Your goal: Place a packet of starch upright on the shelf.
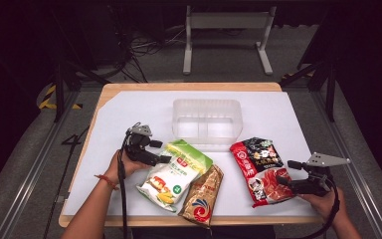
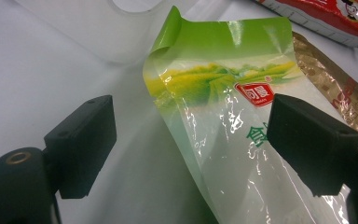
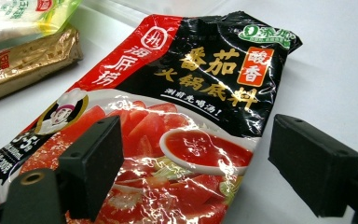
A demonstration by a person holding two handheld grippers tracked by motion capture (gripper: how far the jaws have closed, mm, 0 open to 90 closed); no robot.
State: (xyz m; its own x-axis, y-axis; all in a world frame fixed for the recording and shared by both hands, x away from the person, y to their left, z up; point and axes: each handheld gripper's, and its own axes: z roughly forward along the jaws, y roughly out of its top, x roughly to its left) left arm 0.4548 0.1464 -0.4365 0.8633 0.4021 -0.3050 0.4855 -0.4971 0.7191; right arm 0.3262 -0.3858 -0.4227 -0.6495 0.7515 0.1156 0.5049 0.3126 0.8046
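Red-black pouch (image 3: pixel 186 121) reads "番茄 火锅底料"; right claw (image 3: pixel 193 163) open around it.

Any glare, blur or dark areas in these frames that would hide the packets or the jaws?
High view: table brightly lit, surroundings nearly black, print on packets too small to read. Left gripper view: glare streaks across the green and white packet, the clear plastic bin washed out and soft. Right gripper view: specular spots on the red and black tomato soup base packet, text legible; the near jaws slightly soft.

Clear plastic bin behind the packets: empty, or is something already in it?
Empty. In the high view the clear bin shows only its bare floor; the green packet, gold packet and red packet lie outside it.
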